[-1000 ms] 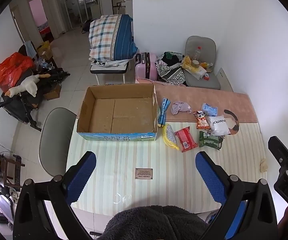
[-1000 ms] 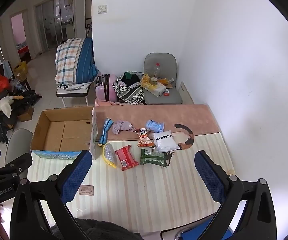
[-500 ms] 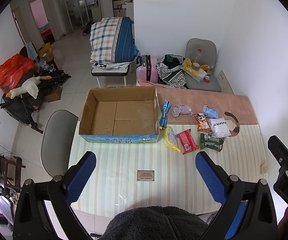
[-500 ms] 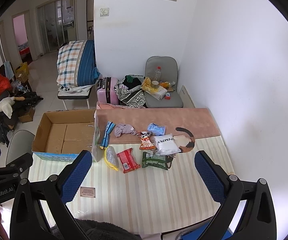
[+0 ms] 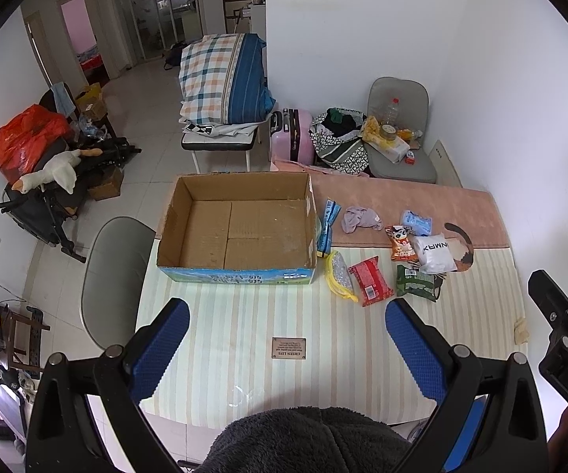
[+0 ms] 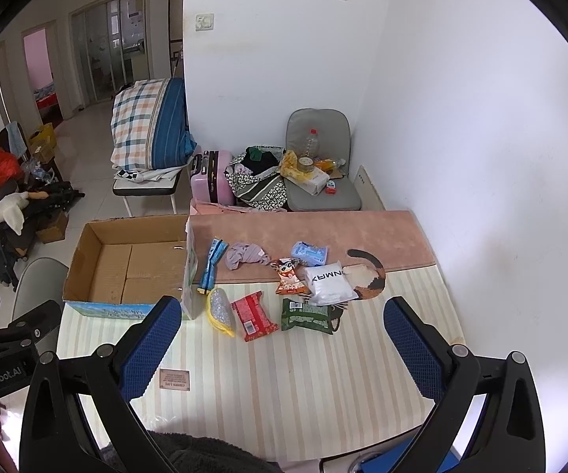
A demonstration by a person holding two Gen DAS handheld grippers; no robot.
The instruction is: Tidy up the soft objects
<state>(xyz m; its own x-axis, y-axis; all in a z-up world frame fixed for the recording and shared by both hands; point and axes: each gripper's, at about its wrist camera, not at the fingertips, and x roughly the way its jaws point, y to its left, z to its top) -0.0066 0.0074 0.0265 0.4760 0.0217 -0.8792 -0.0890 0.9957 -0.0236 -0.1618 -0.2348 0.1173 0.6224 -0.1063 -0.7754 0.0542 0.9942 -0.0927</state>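
While we are hovering above the near edge of the table [image 5: 221, 358], we are holding the left hand-held gripper [image 5: 288, 351] and the right hand-held gripper [image 6: 280, 349] with fingers spread wide and nothing between them. Beyond them, soft packets are lying in a loose cluster right of the cardboard box [image 5: 236, 228]: a yellow pouch [image 5: 339, 276], red packet [image 5: 370, 280], green packet [image 5: 416, 285], white bag [image 5: 434, 252], orange snack bag [image 5: 400, 242], and farther back a crumpled lilac cloth [image 5: 359, 218]. We are judging these light, squashy and crinkly, possibly slippery, so pinching each across its middle seems safest. Our left view is looking straight down into the box's bare floor; our right view is showing the packets more centrally.
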